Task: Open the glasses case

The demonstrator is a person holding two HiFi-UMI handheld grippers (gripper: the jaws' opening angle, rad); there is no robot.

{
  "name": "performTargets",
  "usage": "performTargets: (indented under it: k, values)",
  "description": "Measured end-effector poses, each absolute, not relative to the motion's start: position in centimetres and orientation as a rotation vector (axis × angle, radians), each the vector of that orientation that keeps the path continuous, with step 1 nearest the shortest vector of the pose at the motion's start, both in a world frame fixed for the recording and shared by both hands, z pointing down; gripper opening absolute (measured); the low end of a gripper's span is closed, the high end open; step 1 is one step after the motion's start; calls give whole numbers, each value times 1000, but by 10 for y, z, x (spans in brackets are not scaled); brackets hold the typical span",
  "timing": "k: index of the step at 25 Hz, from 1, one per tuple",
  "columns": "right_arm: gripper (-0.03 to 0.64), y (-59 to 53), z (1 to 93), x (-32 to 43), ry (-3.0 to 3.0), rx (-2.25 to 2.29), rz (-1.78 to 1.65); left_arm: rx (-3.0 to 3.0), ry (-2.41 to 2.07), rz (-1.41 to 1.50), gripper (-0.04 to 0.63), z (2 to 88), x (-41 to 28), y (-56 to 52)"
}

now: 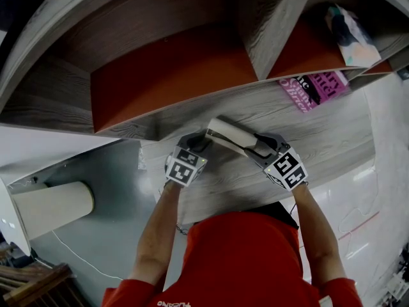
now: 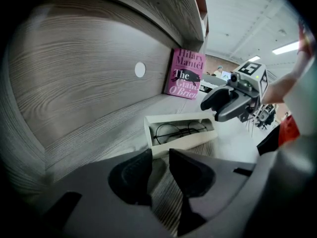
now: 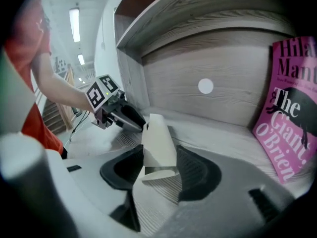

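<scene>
The cream glasses case (image 1: pixel 229 133) lies open on the grey wood shelf (image 1: pixel 332 139), between my two grippers. In the left gripper view its tray (image 2: pixel 208 135) shows thin black round glasses (image 2: pixel 173 131) inside. My left gripper (image 2: pixel 159 157) is shut on the case's near end, a dull strip showing between its pads. The cream flap (image 3: pixel 159 140) of the case stands upright in the right gripper view, and my right gripper (image 3: pixel 161 157) is shut on it, both pads against its edges. The head view shows the left gripper (image 1: pixel 199 141) and the right gripper (image 1: pixel 254 147) at opposite ends of the case.
A pink book (image 1: pixel 313 88) leans against the shelf's back wall to the right, also in the left gripper view (image 2: pixel 185 74). A white round cap (image 3: pixel 205 86) sits in that wall. Orange-backed compartments (image 1: pixel 166 69) rise above. A packet (image 1: pixel 350 37) lies on an upper shelf.
</scene>
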State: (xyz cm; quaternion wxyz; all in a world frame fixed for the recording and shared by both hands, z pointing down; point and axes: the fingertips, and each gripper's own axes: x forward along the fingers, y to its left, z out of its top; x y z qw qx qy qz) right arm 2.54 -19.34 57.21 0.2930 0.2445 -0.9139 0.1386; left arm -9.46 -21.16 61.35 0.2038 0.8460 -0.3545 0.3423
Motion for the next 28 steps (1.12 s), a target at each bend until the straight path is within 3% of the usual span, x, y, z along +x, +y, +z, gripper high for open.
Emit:
performTargets:
  k: [13, 28]
  values:
    - [34, -234, 555, 46, -2432, 904, 281, 2347, -1001, 972, 103, 613, -94, -212]
    - [40, -267, 569, 61, -2381, 997, 313, 2316, -1049, 995, 103, 613, -93, -217]
